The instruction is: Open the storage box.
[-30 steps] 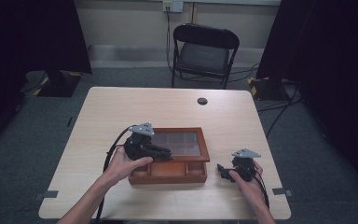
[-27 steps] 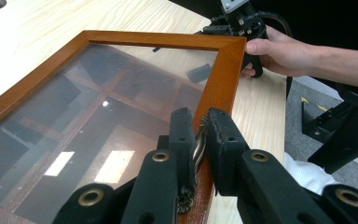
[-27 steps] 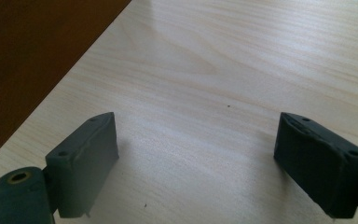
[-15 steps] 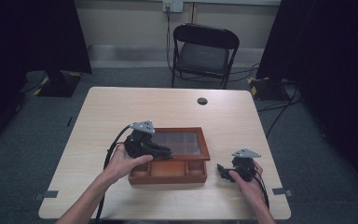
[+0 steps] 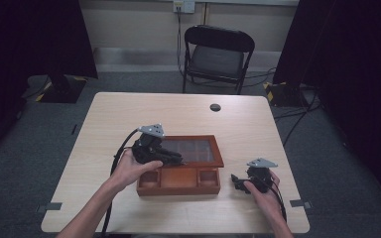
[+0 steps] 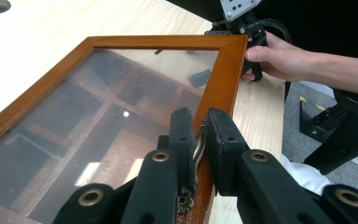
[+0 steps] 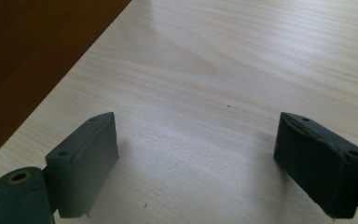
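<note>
We see a black folding chair (image 5: 220, 57) beyond the light wooden table (image 5: 129, 114), on grey carpet (image 5: 30, 144). Behind the chair runs a pale wall (image 5: 139, 25); dark curtains (image 5: 34, 34) flank it.

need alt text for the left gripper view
The left hand-held gripper pinches a small brass latch on the front edge of a glass-paned brown wooden box lid, raised over wooden compartments. Beyond it, a hand holds another gripper on the light wooden table.

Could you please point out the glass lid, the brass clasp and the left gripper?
glass lid (image 6: 74, 107), left gripper view, on the glass pane.
brass clasp (image 6: 198, 144), left gripper view, between the shut jaws.
left gripper (image 5: 176, 159), high view, at the jaw tips.
</note>
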